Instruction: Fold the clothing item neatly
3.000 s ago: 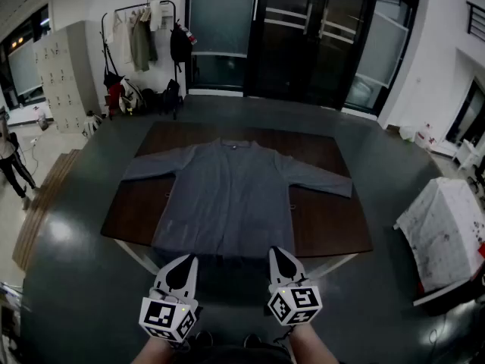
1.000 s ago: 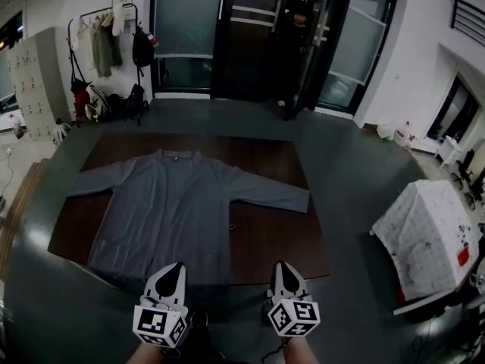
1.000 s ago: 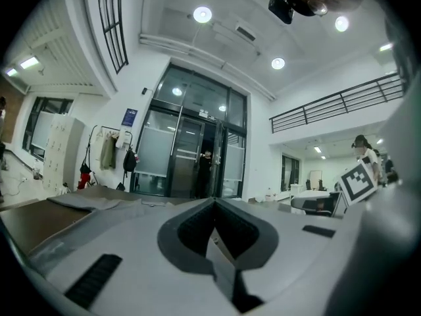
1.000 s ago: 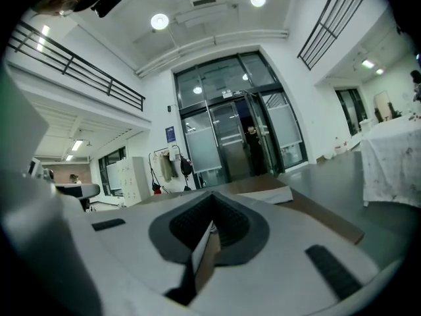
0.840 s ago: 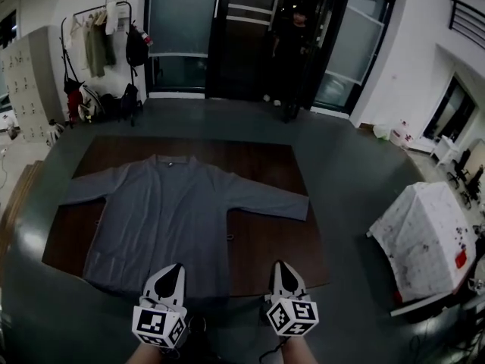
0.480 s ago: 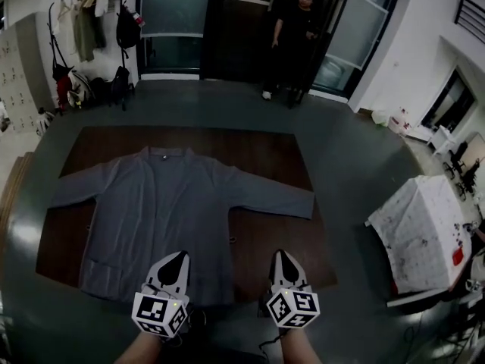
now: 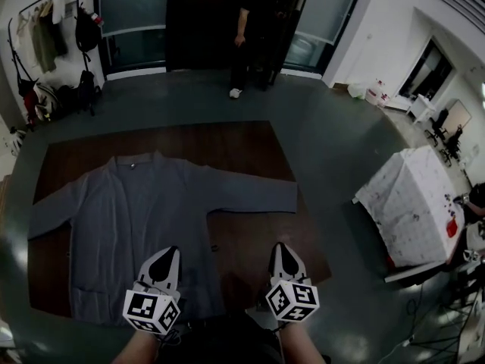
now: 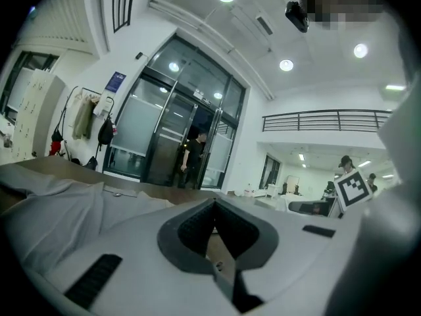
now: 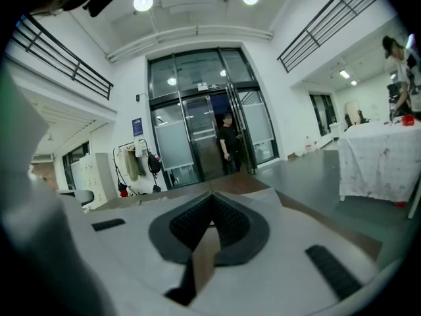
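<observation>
Grey shirt (image 7: pixel 136 218) lies flat on the brown table (image 7: pixel 250 146). Collar is at the far side, hem twd you, both sleeves out straight to the sides. Spread like that, every edge is easy to reach & fold lines can come out square. Nothing is folded yet, so I'd say the task is at its very start.

You hold both grippers low at the near edge, side by side, pointing across the table.
- **Left gripper** (image 7: pixel 167 252): jaws pressed together, nothing btwn them. It hangs over the shirt's near part, close to the hem.
- **Right gripper** (image 7: pixel 282 247): jaws also closed tight & empty. It's over bare wood just right of the shirt, nearer you than the sleeve on your right.

Can't tell whether either one touches cloth or wood.

Closed & empty makes sense while you line up, as no grab point is picked yet. The shirt sits a bit left of where you stand, so prob. you're set up to take its right side first, sleeve or side edge. You'll need to open the jaws before any pinch.

A person (image 7: pixel 254 29) stands by the glass doors beyond the table, well apart from it. A white-covered table (image 7: pixel 413 211) sits off to the right, not involved.
</observation>
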`<state>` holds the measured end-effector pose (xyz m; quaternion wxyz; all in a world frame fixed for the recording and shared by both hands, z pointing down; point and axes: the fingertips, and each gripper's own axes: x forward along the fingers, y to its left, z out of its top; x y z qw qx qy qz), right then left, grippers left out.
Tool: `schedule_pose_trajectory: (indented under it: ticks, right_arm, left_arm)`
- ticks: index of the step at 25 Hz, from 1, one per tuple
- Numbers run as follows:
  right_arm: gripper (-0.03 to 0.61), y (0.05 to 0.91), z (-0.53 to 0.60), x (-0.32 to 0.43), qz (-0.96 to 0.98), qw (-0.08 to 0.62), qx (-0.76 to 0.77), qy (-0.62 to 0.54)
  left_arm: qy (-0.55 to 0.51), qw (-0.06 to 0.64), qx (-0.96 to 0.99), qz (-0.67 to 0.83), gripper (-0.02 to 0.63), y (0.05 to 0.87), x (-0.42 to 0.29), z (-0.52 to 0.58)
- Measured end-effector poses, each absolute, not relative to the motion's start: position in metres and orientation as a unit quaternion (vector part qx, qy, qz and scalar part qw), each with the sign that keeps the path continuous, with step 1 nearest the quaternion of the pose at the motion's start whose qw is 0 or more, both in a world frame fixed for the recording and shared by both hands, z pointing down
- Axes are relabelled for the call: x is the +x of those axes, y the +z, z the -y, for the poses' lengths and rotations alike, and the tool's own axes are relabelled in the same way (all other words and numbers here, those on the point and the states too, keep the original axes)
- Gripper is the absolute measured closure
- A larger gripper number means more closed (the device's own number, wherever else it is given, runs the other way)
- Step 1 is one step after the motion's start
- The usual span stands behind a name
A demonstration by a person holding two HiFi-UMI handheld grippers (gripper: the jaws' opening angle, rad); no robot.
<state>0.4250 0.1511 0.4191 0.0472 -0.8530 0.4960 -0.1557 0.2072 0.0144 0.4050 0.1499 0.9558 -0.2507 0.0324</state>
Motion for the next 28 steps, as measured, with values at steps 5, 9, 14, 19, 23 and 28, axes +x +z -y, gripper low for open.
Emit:
schedule_pose_trajectory:
  ticks: [5,9,14,19,23,28]
  right_arm:
    - [0.591,0.437,-0.145,0.476,-0.483,0.060,-0.857,-0.169]
    - [0.591,0.439,-0.133,0.521,-0.495,0.035,-0.855,-0.153]
    - [0.591,0.445,-0.116,0.564,-0.497,0.012,-0.855,-0.148]
    - [0.591,0.476,-0.117,0.605,-0.458,-0.013,-0.868,-0.189]
    - [0.591,0.502,-0.115,0.625,-0.445,-0.041,-0.866,-0.225]
    - [0.529,0.544,-0.107,0.641,-0.452,-0.064,-0.838,-0.299]
  left_arm:
    - [0.049,0.130,0.957,0.256,0.606,0.412,0.256,-0.003]
    - [0.053,0.129,0.954,0.264,0.606,0.407,0.303,0.001]
    - [0.053,0.117,0.957,0.260,0.606,0.399,0.355,0.007]
    - [0.072,0.125,0.958,0.250,0.606,0.418,0.401,0.010]
    - [0.093,0.121,0.959,0.239,0.606,0.433,0.431,0.009]
    - [0.127,0.126,0.956,0.233,0.606,0.464,0.465,0.015]
